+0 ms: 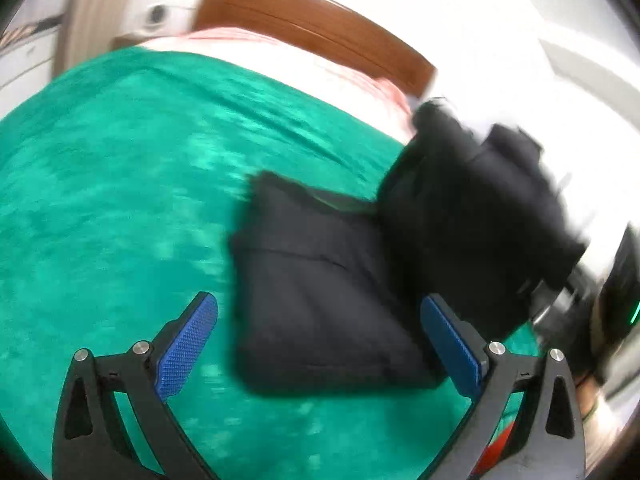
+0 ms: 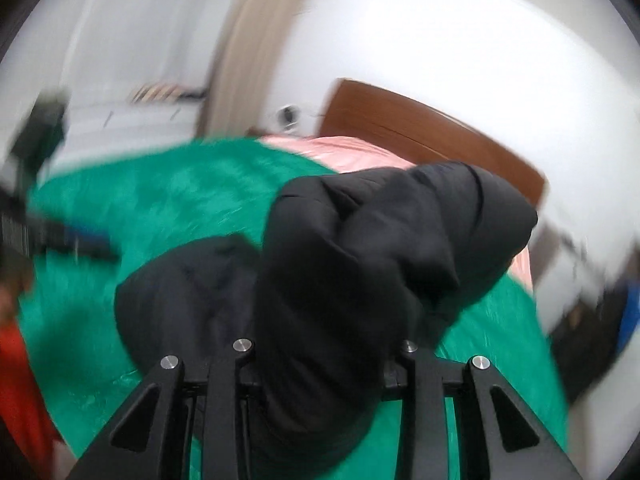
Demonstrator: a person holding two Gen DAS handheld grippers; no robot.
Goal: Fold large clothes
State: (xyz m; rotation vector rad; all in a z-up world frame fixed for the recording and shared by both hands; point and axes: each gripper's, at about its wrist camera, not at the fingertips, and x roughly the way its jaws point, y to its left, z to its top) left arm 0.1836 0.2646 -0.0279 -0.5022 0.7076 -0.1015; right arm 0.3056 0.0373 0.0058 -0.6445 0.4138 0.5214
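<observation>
**Black garment held over a green-covered bed**

Left wrist view: the left gripper [image 1: 320, 344] is seen with its blue pads [image 1: 188, 348] spread wide and nothing held. A black garment [image 1: 320, 292] is laid, partly folded, on the green blanket [image 1: 120, 200] between the fingers; toward 2 o'clock part of it is lifted. A wooden headboard [image 1: 312, 24] is seen at 12 o'clock. No writing can be read.

Right wrist view: the right gripper [image 2: 324, 364] is clamped on the black garment [image 2: 360, 264], bunched over its fingertips. Pink bedding [image 2: 352, 150] is seen at 12 o'clock.
</observation>
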